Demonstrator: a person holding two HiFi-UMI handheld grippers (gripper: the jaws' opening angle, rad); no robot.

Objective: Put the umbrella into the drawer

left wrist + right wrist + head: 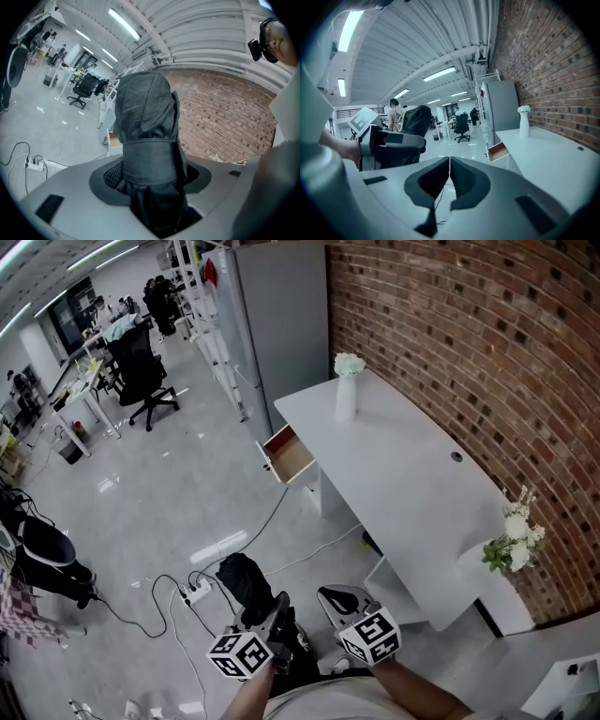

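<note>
A black folded umbrella [242,579] in its fabric sleeve sticks up out of my left gripper [272,617], which is shut on it low in the head view. In the left gripper view the umbrella [146,126] fills the middle, clamped between the jaws of the left gripper [150,178]. My right gripper [339,602] is beside it, shut with nothing held; its pads meet in the right gripper view [449,165]. The open drawer [289,455] juts from the left end of the white desk [412,493], well ahead of both grippers. The drawer [498,151] also shows in the right gripper view.
A white vase [346,390] with flowers stands on the desk above the drawer. More white flowers [514,538] sit at the desk's near end. A brick wall [487,343] runs behind. Cables and a power strip [195,592] lie on the floor. An office chair [141,371] stands far left.
</note>
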